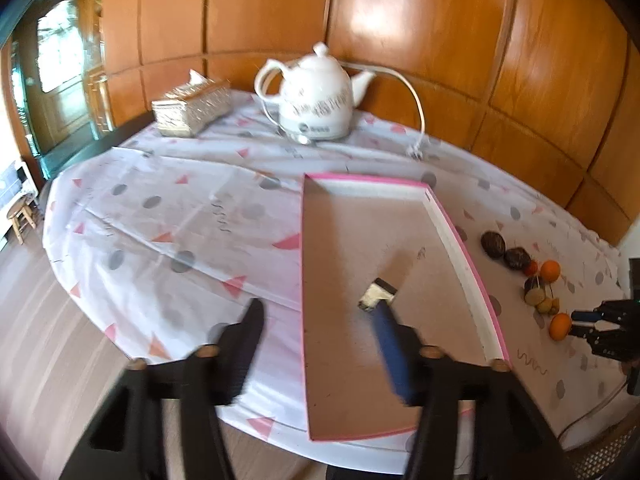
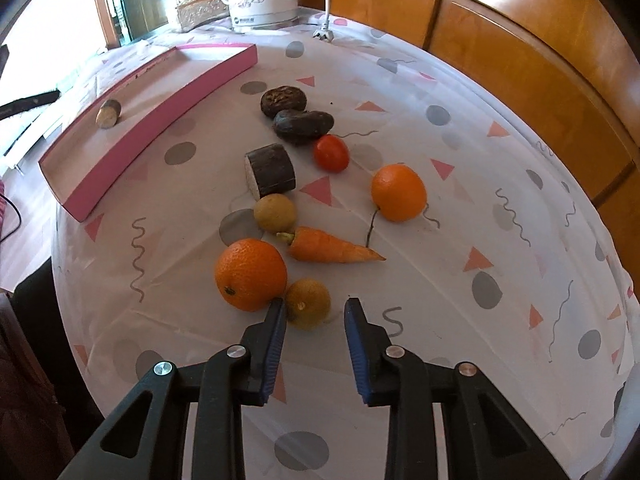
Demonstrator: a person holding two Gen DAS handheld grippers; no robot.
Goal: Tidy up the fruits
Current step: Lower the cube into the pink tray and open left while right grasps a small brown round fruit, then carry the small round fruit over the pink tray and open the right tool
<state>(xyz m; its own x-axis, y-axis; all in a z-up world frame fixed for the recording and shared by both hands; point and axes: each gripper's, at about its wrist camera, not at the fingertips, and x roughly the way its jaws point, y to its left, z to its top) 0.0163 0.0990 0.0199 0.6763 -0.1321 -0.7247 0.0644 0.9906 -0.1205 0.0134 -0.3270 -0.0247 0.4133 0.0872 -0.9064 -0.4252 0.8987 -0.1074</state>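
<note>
In the left wrist view my left gripper point(image 1: 316, 308) stands open over the pink tray point(image 1: 452, 236). A small cut piece with dark skin point(image 1: 378, 294) lies loose on the tray floor at its right fingertip. In the right wrist view my right gripper point(image 2: 316, 304) is open, tips either side of a small yellow-brown fruit point(image 2: 308, 306). The left pad touches it and the right pad stands apart. Beyond lie two oranges point(image 2: 250, 274) point(image 2: 398, 192), a carrot point(image 2: 332, 246), a tomato point(image 2: 330, 153), another yellow fruit point(image 2: 275, 212) and a dark cut piece point(image 2: 272, 170).
Two dark lumps point(image 2: 283, 100) point(image 2: 302, 126) lie behind the fruit. A white kettle point(image 1: 316, 96) with a loose cord and plug point(image 1: 416, 152), and a tissue box point(image 1: 192, 108), stand at the back by the wood-panelled wall. The round table's cloth edge point(image 1: 80, 280) drops off on the left.
</note>
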